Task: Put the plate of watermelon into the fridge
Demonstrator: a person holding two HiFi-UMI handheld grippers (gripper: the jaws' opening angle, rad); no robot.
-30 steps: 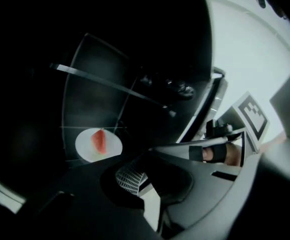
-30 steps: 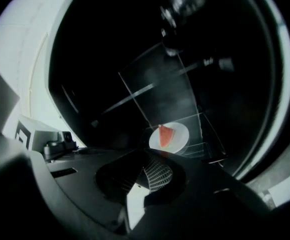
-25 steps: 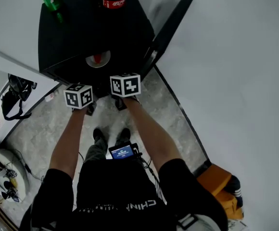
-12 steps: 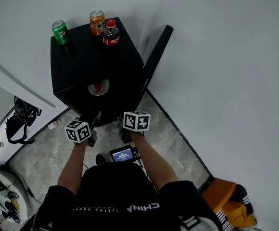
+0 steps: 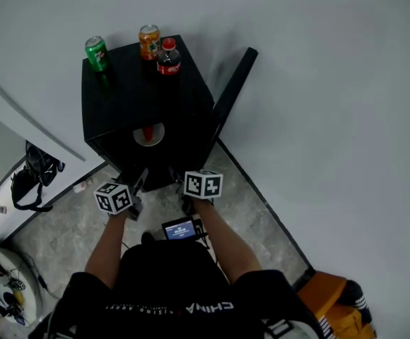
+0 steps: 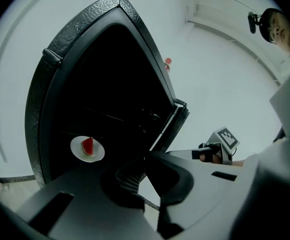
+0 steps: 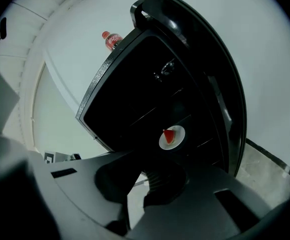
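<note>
Inside the open black fridge (image 5: 120, 97), on a shelf, we list one white plate (image 6: 98, 154) carrying one red watermelon slice (image 6: 87, 147). Fridge door (image 5: 235, 82): swung wide at the right. On the fridge top, at the back, we count a green can (image 5: 96, 53), an orange can (image 5: 149, 42) and a cola bottle (image 5: 168, 56), all upright, the last two just beside each other. Left gripper (image 6: 145, 159): low in front of the fridge, fingers (image 6: 172, 178) closed together on nothing. Right gripper (image 7: 144, 175): alongside, fingers (image 7: 165, 183) likewise closed and empty. We note both well apart from the plate.
</note>
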